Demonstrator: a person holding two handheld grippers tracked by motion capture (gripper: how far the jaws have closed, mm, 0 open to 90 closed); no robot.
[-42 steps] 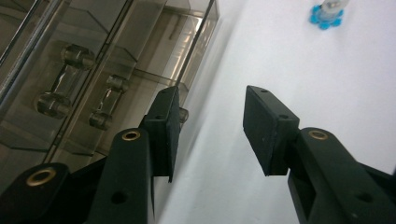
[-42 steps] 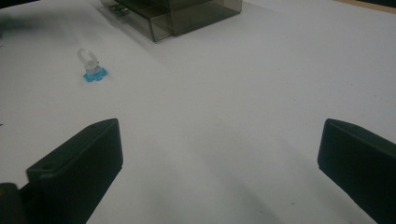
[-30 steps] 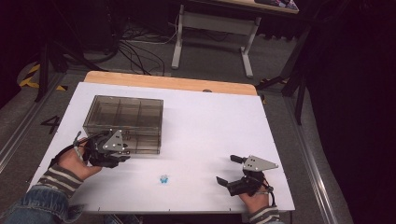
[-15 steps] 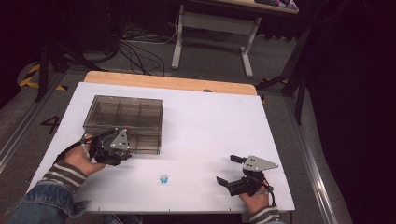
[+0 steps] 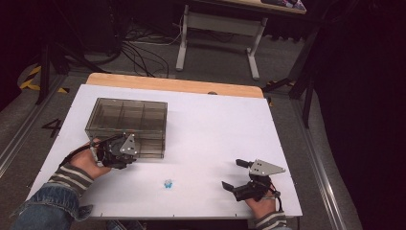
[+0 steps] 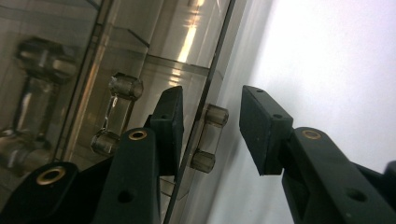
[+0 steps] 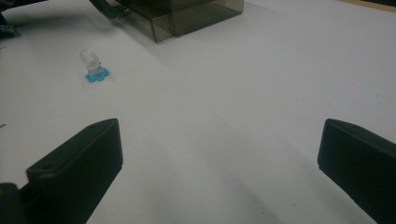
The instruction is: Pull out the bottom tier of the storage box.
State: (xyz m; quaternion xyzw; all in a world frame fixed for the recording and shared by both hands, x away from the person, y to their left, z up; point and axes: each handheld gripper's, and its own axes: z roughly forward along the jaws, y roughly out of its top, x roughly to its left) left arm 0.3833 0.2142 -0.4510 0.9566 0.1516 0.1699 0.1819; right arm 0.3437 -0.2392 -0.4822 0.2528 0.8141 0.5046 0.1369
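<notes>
My left tool (image 6: 210,135) stood released, jaws just narrowing astride the handle (image 6: 209,138) of the box (image 5: 128,125) on the counter (image 5: 215,124); centring before clenching seemed advisable. Right tool (image 5: 239,175) idle, released.

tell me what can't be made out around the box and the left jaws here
- High view: the handle on the smoky box is hidden behind the left gripper.
- Left gripper view: whether the pads touch the handle is unclear; the box front overlaps it.
- High view: the small clear and blue piece is too small to identify.
</notes>
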